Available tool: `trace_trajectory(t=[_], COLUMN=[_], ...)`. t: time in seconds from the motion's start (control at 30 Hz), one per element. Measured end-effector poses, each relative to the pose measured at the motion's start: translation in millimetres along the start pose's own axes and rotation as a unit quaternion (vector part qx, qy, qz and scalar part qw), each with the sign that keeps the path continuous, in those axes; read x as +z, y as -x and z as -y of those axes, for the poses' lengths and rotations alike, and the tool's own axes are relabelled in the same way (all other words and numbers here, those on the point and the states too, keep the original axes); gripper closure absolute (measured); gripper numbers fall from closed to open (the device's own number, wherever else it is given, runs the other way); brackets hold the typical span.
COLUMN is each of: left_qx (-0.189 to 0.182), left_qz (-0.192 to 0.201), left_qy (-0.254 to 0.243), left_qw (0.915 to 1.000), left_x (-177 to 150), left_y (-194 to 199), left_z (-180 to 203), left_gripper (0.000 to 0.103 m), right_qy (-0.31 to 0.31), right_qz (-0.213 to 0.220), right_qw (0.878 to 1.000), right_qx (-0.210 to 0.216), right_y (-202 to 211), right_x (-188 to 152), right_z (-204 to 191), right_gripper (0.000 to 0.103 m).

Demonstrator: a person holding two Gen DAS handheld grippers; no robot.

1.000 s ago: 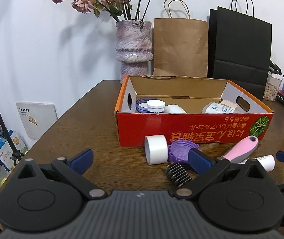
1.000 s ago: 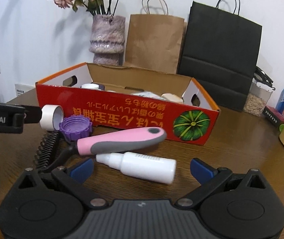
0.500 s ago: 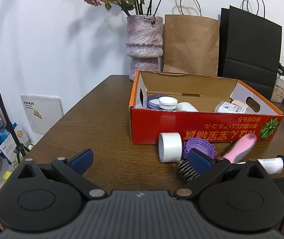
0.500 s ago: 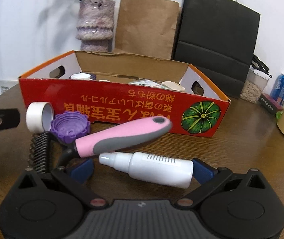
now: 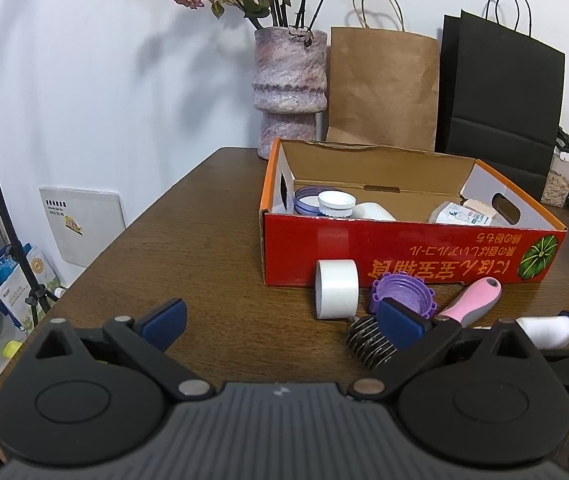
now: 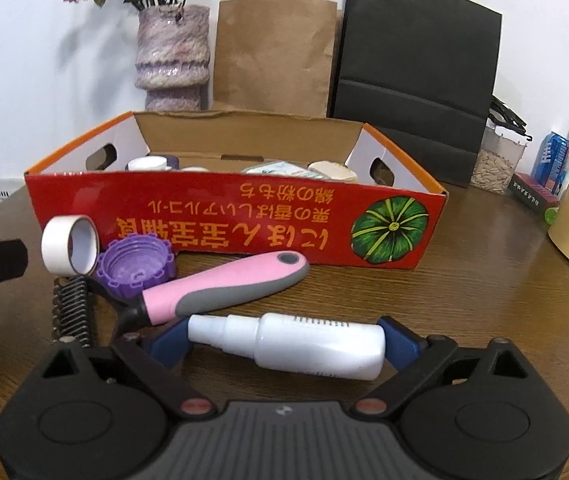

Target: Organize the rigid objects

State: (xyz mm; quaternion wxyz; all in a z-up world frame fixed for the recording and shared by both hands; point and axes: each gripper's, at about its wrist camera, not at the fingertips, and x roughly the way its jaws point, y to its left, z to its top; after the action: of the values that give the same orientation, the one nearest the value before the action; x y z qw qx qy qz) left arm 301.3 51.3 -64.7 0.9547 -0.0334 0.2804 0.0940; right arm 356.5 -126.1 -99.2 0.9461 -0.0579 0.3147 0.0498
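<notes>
Smooth white plastic bottle [image 6: 300, 346], cylindrical

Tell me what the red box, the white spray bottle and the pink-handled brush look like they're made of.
Red box: printed corrugated cardboard, going by the brown inner walls and cut hand holes.
White spray bottle: smooth, slightly glossy plastic, probably.
Pink-handled brush: matte pink handle with a grey, perhaps rubbery, grip strip; the dark coiled teeth look like metal, though that is uncertain.

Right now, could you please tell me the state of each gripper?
Left gripper: open, nothing between its fingers.
Right gripper: open, just been closing around the white plastic spray bottle lying between its fingers.
</notes>
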Motion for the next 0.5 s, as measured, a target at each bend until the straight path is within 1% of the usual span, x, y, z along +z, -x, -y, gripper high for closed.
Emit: trace_trajectory(t=[0.17,0.27,0.37,0.5], left_qx=[-0.006,-0.017,-0.031,-0.036], left_qz=[-0.002,-0.006,-0.009,-0.02], left_qy=[-0.006,-0.012,-0.026,-0.039], left_qw=[1.0,0.9998,0.9991,0.9984], left_x=[-3.5,-6.1,-9.8,-13.6], left_y=[-1.1,-1.8,-2.9,-6.8], left_z=[4.1,9.9,20.8,35.1], left_gripper=[0.0,0.0,0.0,0.0], right_qy=[-0.014,-0.021,-0.027,-0.035], right_qz=[0.016,0.026,0.032,0.041], right_qw=[1.0,0.999,0.999,0.999], right_qx=[0.002,-0.002,-0.003,-0.005], right_y=[8.8,13.1,15.4,17.1], right_x=[-0.8,-1.1,-1.8,-2.4], right_z=[13.4,23.9,35.4,51.0], right_gripper=[0.005,0.005,0.005,0.005])
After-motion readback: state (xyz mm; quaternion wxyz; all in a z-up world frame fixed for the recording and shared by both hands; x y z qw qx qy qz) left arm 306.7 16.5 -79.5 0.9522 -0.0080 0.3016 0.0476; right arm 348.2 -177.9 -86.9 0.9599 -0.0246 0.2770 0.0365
